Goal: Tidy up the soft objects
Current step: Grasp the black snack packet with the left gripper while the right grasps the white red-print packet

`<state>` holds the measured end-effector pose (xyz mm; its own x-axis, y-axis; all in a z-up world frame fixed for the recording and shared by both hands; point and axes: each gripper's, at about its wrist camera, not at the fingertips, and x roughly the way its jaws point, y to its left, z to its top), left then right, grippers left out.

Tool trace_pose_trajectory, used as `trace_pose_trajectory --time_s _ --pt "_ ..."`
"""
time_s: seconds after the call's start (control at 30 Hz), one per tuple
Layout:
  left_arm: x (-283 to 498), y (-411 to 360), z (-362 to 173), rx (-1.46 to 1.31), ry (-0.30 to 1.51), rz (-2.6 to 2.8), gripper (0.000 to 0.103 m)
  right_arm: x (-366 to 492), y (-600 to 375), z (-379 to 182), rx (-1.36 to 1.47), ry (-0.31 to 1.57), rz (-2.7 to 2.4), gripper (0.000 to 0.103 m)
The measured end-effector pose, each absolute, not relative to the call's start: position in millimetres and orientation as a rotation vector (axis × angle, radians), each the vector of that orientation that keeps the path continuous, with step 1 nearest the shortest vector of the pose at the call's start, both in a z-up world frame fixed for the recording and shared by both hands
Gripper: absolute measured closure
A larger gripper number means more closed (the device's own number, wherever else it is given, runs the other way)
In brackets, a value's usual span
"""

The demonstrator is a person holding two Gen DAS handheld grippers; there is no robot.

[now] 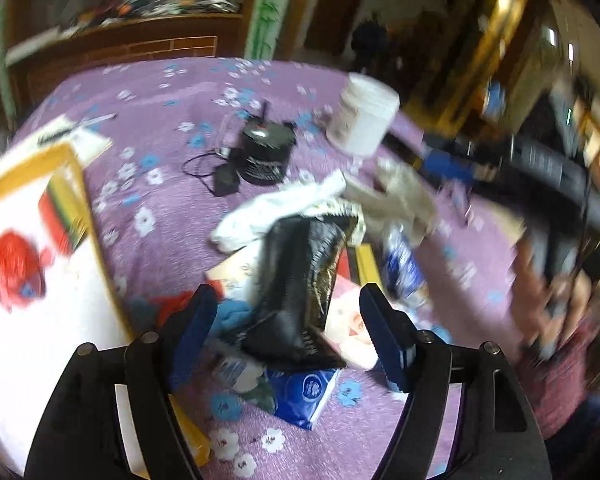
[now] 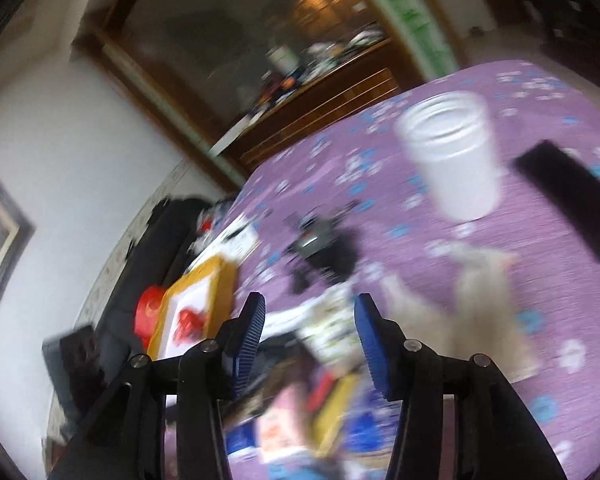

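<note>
A pile of soft things lies on the purple flowered cloth [image 1: 172, 224]: a black crinkly bag [image 1: 296, 292], a white cloth [image 1: 276, 212], a grey-beige cloth [image 1: 400, 200] and a blue tissue pack [image 1: 304, 396]. My left gripper [image 1: 288, 324] is open, with its fingers either side of the black bag just above it. My right gripper [image 2: 310, 344] is open and empty above the same pile; the beige cloth [image 2: 480, 308] lies to its right. Both views are blurred.
A white tub [image 1: 364, 116] [image 2: 452, 156] and a black round device with a cable [image 1: 266, 156] stand further back. A yellow-framed white board with a red shape [image 1: 28, 264] lies at the left. A long black object [image 2: 568, 204] lies at the right.
</note>
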<state>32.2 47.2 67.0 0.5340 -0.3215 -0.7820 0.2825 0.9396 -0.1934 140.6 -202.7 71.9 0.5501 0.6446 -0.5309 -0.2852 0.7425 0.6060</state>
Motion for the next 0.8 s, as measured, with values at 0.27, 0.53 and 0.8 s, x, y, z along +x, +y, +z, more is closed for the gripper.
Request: trace_pose_trajectory --time_s 0.27,0.53,0.8 --pt "55.0 16.3 35.1 0.043 0.983 -0.250 0.036 166.0 -255.8 45.2 0.484 0.894 0.324 0.050" --pt "40.3 21.2 41.4 -0.042 0.869 -0.254 0.058 178.5 -254.2 11.6 0.415 1.004 0.249 0.051" --pt "20.1 24.9 60.2 -0.095 0.725 -0.300 0.058 169.5 -256.8 18.6 0.418 0.946 0.232 0.068"
